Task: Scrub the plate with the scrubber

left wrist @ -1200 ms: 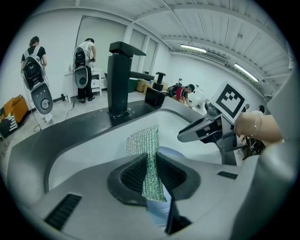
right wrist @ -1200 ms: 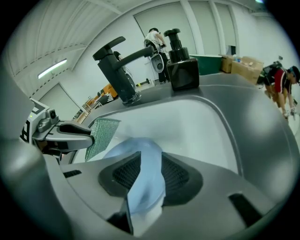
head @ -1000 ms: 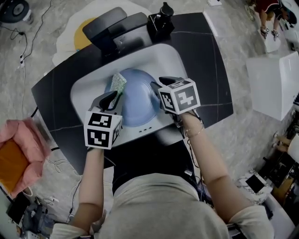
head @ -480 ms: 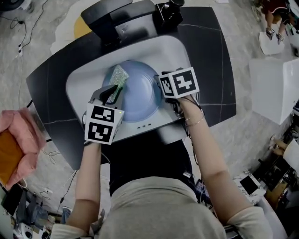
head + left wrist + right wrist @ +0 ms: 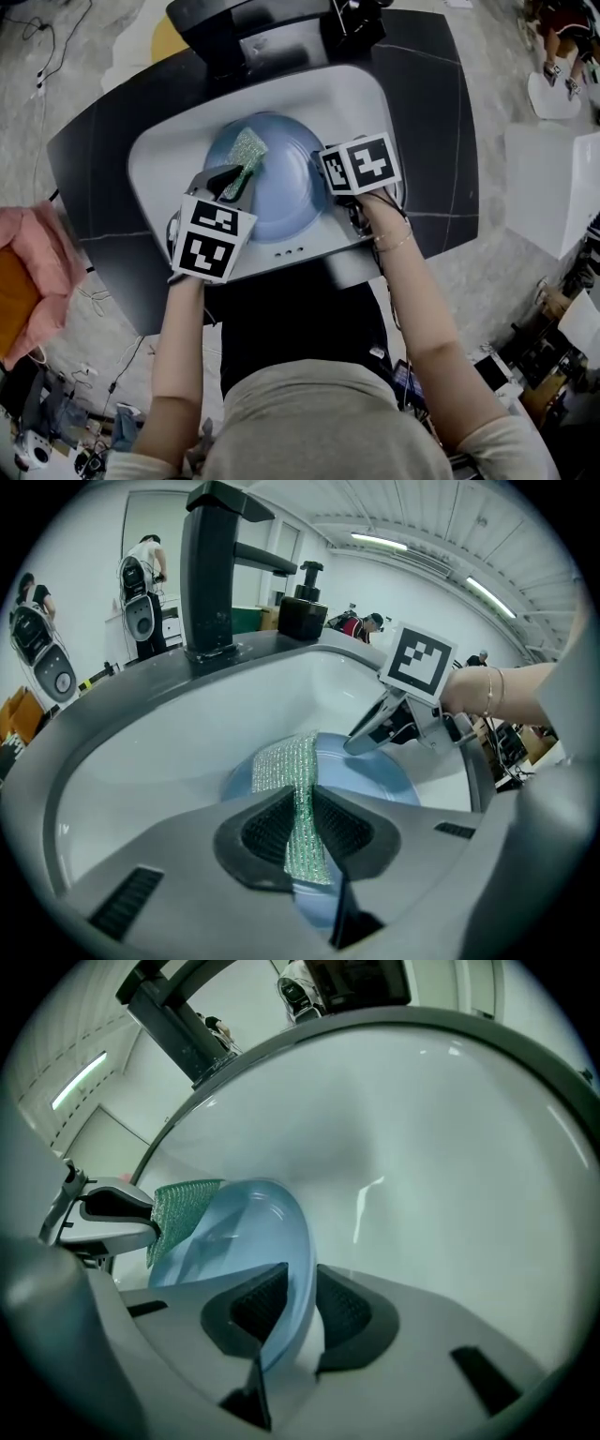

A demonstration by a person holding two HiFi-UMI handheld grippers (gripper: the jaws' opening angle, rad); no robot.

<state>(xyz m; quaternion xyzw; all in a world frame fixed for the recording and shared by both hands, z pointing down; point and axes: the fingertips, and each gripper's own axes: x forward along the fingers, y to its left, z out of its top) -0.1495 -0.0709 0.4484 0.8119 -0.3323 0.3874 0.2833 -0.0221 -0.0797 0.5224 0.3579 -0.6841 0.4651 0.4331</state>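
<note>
The left hand-held gripper pinches the scrubber over the plate, while the right hand-held gripper, its jaws just closing, clamps the right rim to steady it.

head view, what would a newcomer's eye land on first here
A blue plate sits in the white sink at the centre of the view. The left gripper pinches a glittery green scrubber over the plate's upper left. The jaws of the right gripper have just been closing on the plate's right rim.

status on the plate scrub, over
Left gripper shut on green mesh scrubber. Right gripper jaws just been closing onto round light blue plate rim. Scrubber over plate, nothing blocking.
</note>
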